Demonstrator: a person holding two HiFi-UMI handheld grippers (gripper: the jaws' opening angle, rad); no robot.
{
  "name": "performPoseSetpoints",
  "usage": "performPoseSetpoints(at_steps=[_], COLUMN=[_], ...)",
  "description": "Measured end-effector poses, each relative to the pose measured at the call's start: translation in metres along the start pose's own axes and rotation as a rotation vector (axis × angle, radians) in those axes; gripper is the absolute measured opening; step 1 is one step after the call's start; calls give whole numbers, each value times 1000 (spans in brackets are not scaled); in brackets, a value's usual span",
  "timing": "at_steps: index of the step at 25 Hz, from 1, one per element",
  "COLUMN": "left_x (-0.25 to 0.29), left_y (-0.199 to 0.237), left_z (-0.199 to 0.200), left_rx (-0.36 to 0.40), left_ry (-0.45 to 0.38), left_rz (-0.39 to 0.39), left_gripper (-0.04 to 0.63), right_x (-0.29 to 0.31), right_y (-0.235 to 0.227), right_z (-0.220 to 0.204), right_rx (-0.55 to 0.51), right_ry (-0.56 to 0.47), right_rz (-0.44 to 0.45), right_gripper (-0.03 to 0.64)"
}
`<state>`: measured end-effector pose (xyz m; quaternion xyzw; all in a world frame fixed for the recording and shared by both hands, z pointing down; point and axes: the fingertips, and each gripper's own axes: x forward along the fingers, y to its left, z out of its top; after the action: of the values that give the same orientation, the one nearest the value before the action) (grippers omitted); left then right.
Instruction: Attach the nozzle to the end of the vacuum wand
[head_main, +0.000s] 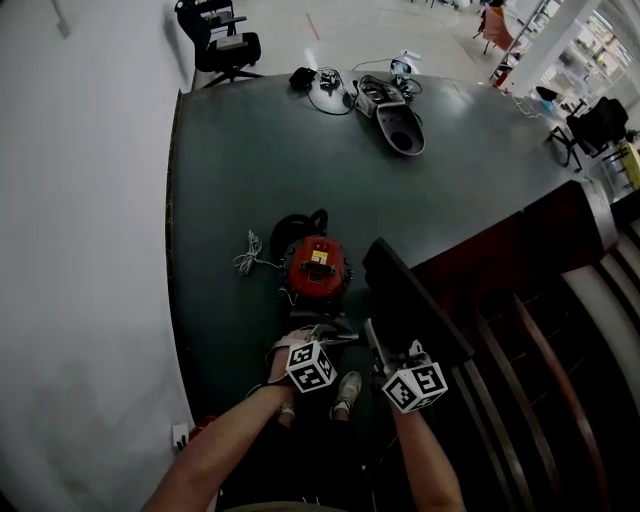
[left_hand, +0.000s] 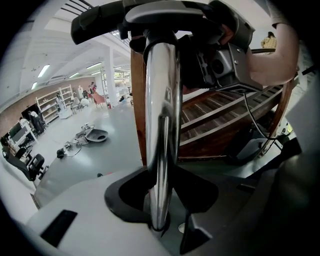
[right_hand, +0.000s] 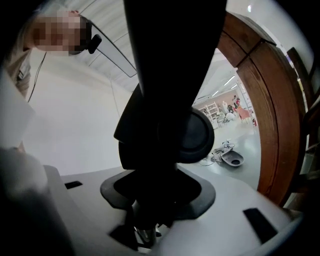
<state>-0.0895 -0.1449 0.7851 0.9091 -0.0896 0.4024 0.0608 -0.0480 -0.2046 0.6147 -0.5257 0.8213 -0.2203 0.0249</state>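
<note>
In the left gripper view a chrome vacuum wand (left_hand: 162, 125) runs up from between the jaws of my left gripper (left_hand: 160, 197), which is shut on it. Its upper end meets the black floor nozzle (left_hand: 150, 17). My right gripper (right_hand: 150, 202) is shut on the neck of the nozzle (right_hand: 170, 100), which fills the right gripper view. From the head view, both grippers sit close together just below me: left gripper (head_main: 311, 366), right gripper (head_main: 414, 386). The flat black nozzle (head_main: 410, 290) and a short stretch of wand (head_main: 372, 338) lie between and beyond them.
A red canister vacuum (head_main: 317, 265) with a loose cord (head_main: 250, 258) stands on the dark floor just ahead. A wooden slatted structure (head_main: 540, 330) is close on the right, a white wall (head_main: 80, 250) on the left. Other cleaner parts (head_main: 395, 110) and an office chair (head_main: 222, 45) lie far off.
</note>
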Motion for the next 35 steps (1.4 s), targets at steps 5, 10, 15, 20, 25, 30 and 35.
performPoseSetpoints(at_steps=[5,10,15,20,25,30,35], left_x=[4,10,13,14,17,24,24], left_y=[6,7,5,-1,1,8,12], left_z=[0,3,3,4,4,5,5], left_rx=[-5,2,42,77,98,99,57], left_ry=[40,80,103,107,123,166,157], left_rz=[48,82,46,-25,-9,80,92], left_gripper=[155,155,156,155,155,155,155], right_x=[4,-7,-6,-10,-7,-11,-7], right_y=[-7,-22,-18,-3,-7,-32,-39], right_z=[0,0,0,2,0,-3,-3], right_rx=[30,49,37,-112,-101,74,128], right_ry=[4,-24,-23,-47,-29,-26,-15], right_rz=[-60,-287,-192,-31,-80,-424,-463], right_gripper=[173,173,173,173,173,173,173])
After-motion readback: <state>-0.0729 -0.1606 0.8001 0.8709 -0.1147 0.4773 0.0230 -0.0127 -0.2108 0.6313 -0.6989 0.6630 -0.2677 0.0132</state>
